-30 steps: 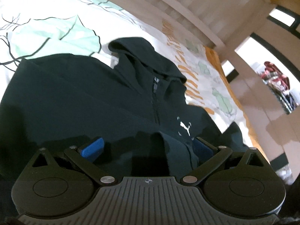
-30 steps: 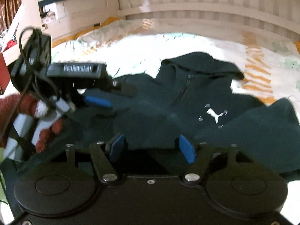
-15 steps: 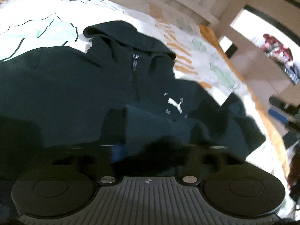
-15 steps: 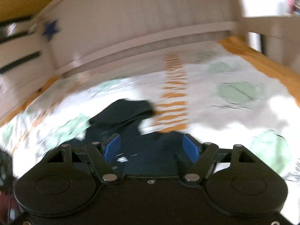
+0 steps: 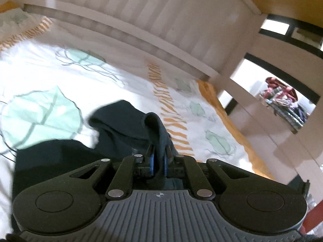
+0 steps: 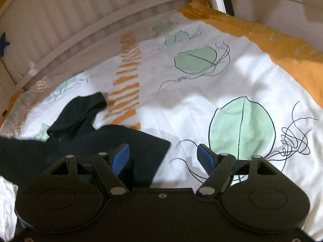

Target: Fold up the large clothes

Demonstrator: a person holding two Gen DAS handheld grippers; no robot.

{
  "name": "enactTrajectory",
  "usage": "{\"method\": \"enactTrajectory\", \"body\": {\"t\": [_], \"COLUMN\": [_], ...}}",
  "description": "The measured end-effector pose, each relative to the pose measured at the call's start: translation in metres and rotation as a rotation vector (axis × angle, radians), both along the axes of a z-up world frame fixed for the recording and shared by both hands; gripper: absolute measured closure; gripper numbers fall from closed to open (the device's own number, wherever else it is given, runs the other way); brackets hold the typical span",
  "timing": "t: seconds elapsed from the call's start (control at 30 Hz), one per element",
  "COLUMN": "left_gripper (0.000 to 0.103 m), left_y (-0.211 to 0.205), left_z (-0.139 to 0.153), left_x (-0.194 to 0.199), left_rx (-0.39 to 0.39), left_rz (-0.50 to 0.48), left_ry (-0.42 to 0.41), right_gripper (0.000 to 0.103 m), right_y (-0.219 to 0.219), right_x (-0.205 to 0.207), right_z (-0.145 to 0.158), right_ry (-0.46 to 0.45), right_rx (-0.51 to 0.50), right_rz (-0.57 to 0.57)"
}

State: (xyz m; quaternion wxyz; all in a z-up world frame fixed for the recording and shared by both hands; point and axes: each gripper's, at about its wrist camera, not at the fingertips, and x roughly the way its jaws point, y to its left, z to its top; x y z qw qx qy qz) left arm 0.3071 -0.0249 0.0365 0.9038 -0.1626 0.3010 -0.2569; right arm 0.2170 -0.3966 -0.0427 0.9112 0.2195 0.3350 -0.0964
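Note:
A black zip hoodie [image 5: 113, 125] lies spread on the bed, hood toward the headboard. My left gripper [image 5: 158, 157] is shut on a fold of its fabric [image 5: 154, 129], which stands up between the blue pads, lifted off the bed. In the right wrist view the hoodie [image 6: 113, 141] fills the lower left, and one dark flap ends in a corner [image 6: 164, 144] on the sheet. My right gripper [image 6: 163, 156] is open above that corner. Its left pad [image 6: 121, 157] hangs over black cloth and its right pad [image 6: 206, 158] over bare sheet. Nothing is pinched between them.
The bed sheet [image 6: 201, 104] is white with green leaves, orange stripes and an orange border [image 6: 282, 46]. A white slatted headboard [image 5: 141, 20] runs along the far side, with a bed post [image 5: 228, 80] at its right end. Beyond it a shelf holds piled clothes [image 5: 282, 98].
My left gripper went from open over the hoodie's front to shut on a fold and has risen with it. The right gripper swung right, from the hoodie's middle to its right-hand edge.

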Motion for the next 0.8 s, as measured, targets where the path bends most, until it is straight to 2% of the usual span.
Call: {"method": "enactTrajectory", "body": {"t": [0.13, 0.27, 0.43, 0.57, 0.67, 0.8], "left_gripper": [0.095, 0.095, 0.095, 0.095, 0.095, 0.095], "left_y": [0.020, 0.033, 0.048, 0.062, 0.074, 0.085], "left_z": [-0.004, -0.013, -0.031, -0.044, -0.048, -0.047], "left_x": [0.003, 0.009, 0.010, 0.009, 0.008, 0.005], "left_rx": [0.039, 0.060, 0.083, 0.090, 0.065, 0.008], "left_rz": [0.030, 0.025, 0.024, 0.044, 0.054, 0.050], "left_ry": [0.020, 0.075, 0.128, 0.159, 0.185, 0.216], "right_gripper": [0.026, 0.021, 0.020, 0.016, 0.010, 0.010], "right_y": [0.010, 0.025, 0.042, 0.058, 0.066, 0.057], "right_x": [0.003, 0.009, 0.016, 0.022, 0.022, 0.021], "right_z": [-0.005, -0.011, -0.021, -0.038, -0.047, -0.045], "right_ry": [0.030, 0.071, 0.126, 0.248, 0.270, 0.274], "right_rx": [-0.021, -0.077, -0.122, -0.222, -0.289, -0.248], "right_rz": [0.046, 0.098, 0.181, 0.273, 0.318, 0.312]}}
